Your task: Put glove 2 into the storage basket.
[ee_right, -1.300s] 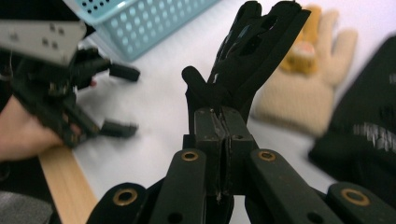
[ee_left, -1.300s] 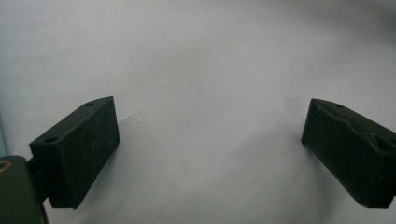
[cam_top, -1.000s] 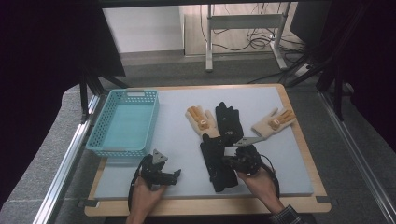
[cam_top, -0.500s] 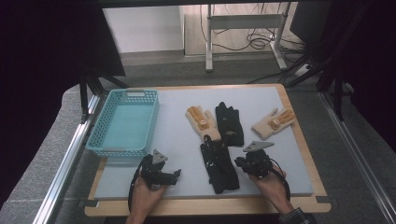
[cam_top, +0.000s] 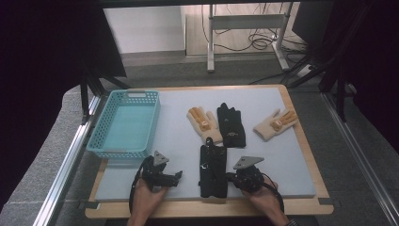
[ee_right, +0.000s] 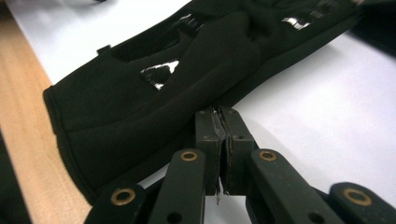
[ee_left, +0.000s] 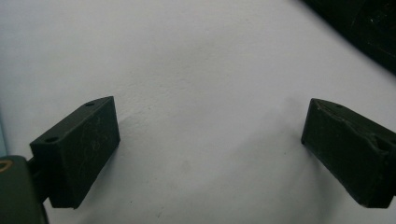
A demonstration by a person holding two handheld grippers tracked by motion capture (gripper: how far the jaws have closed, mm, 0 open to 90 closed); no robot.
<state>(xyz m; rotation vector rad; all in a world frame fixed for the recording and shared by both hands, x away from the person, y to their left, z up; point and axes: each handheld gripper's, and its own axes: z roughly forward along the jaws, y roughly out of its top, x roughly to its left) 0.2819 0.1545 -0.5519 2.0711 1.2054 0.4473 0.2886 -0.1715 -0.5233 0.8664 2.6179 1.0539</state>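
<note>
Pinching the black glove's (ee_right: 154,100) edge, right gripper (ee_right: 223,122) jaws closed, probably to lift it; left gripper (ee_left: 210,154) waits wide at 9 o'clock.

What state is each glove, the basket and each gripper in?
Near black glove: flat, edge at the right gripper's tips.
Far black glove: flat.
Two tan gloves: flat, apart.
Basket: upright, empty.
Left gripper: open, over bare mat.
Right gripper: shut.

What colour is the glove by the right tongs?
Black glove, clearest in the right gripper view.
</note>
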